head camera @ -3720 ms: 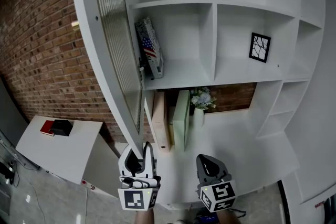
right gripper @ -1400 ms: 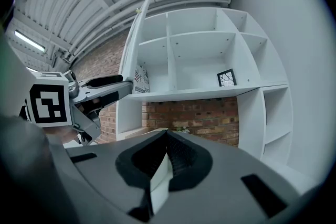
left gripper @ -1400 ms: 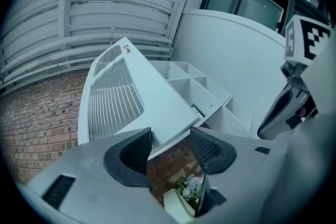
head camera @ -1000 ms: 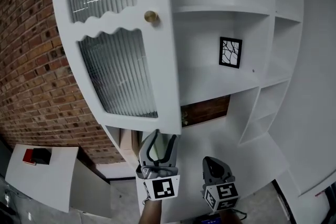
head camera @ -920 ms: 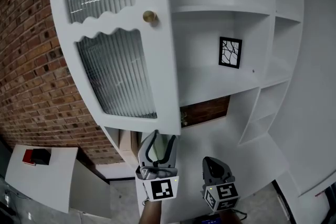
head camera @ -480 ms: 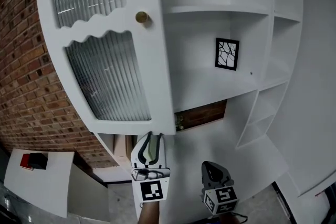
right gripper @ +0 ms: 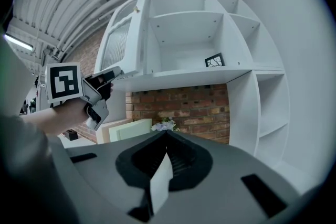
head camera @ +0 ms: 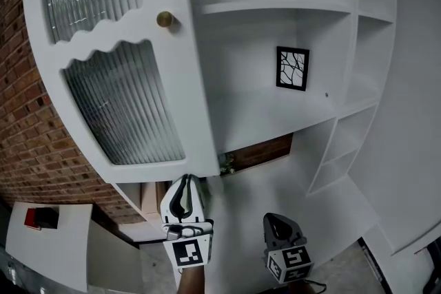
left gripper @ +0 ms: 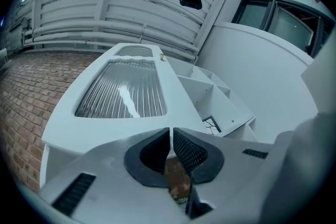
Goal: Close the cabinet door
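Left gripper [head camera: 185,182] jaws have just been closing and are now pinched together, nothing between them. The tips are sitting just under the lower right corner of the cabinet door [head camera: 138,113], upper left of frame. The door is hanging ajar off the shelf unit [head camera: 275,9], not yet seated. I'm treating the closed tips as a pusher: best pressing on the white frame below the knob [head camera: 164,18], not the ribbed glass, and slowing before contact. Right gripper [head camera: 277,222] is idling clenched and empty, lower centre.
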A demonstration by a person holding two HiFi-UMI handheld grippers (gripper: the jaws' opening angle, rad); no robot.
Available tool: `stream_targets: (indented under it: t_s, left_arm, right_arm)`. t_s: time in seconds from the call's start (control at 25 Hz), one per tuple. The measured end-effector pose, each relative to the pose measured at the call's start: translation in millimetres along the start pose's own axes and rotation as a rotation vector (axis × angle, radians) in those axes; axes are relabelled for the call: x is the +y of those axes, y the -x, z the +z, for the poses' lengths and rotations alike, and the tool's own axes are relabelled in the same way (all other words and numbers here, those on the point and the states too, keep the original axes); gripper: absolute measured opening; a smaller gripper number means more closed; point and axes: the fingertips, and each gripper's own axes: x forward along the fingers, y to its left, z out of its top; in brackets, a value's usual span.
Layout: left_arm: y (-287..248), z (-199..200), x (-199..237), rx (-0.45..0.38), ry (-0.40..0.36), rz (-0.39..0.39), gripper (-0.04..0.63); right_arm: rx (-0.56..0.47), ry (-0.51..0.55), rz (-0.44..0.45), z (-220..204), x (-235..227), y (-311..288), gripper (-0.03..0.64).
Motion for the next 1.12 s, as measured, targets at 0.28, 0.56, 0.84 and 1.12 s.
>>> stream_targets:
  t_s: [0.28, 0.56, 0.84, 1.12]
  left_arm:
    - [-6.9, -6.6, 4.4, -0.013, -0.016, 0.017, 0.021]
    - [-12.7, -10.4, 8.2, -0.013, -0.033, 0.018, 0.02]
    - [-19.2, -14.2, 6.7, 0.004, -0.034, 0.014, 0.02]
    - [-15.0, -13.5, 3.3, 0.04, 0.017, -0.02, 0.021]
  right_arm:
    - [0.01, -0.012, -0.023, -4.7, -18.2, -9.7, 0.0]
    - [0.015, -0.022, -0.019, -9.6, -20.4, -18.3, 0.0]
    - [0.008, -0.028, -0.018, -8.0, -26.3, -18.8, 0.0]
    - [-0.009, -0.005, -0.027, 0.7, -24.7, -7.8, 0.0]
